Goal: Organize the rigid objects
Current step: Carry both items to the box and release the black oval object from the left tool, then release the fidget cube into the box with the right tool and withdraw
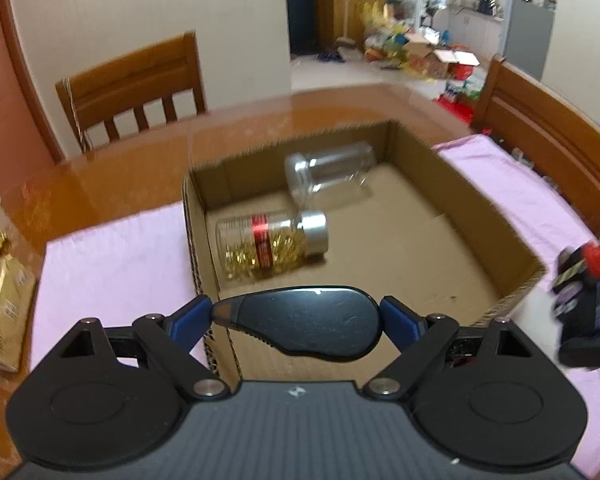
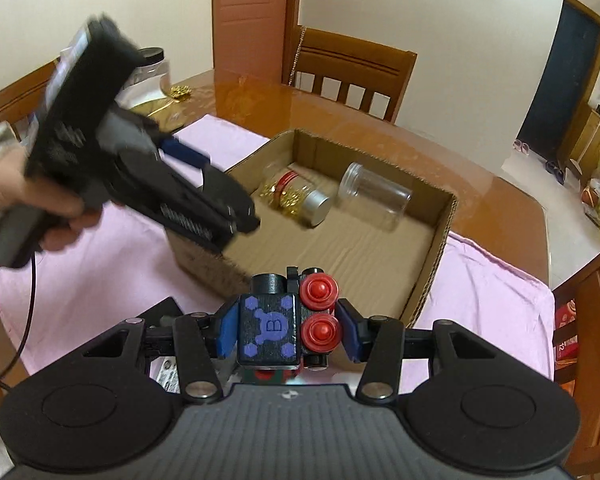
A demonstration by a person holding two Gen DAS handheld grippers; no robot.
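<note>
An open cardboard box (image 1: 480,216) (image 2: 440,236) sits on a pink cloth. Inside lie a clear jar of gold bits with a red band and silver lid (image 1: 268,244) (image 2: 296,200) and an empty clear jar (image 1: 328,172) (image 2: 376,196). My left gripper (image 1: 296,316) is shut on a flat black oval object (image 1: 300,324), held over the box's near edge; it also shows in the right wrist view (image 2: 236,212). My right gripper (image 2: 286,328) is shut on a black block toy with purple marks and red knobs (image 2: 288,324), right of the box; the toy also shows in the left wrist view (image 1: 584,300).
The pink cloth (image 1: 112,256) (image 2: 492,300) covers a glossy wooden table (image 1: 140,160). Gold packets (image 1: 0,304) lie at the left; a jar with a black lid (image 2: 152,68) stands beyond. Wooden chairs (image 1: 136,88) (image 2: 352,68) surround the table.
</note>
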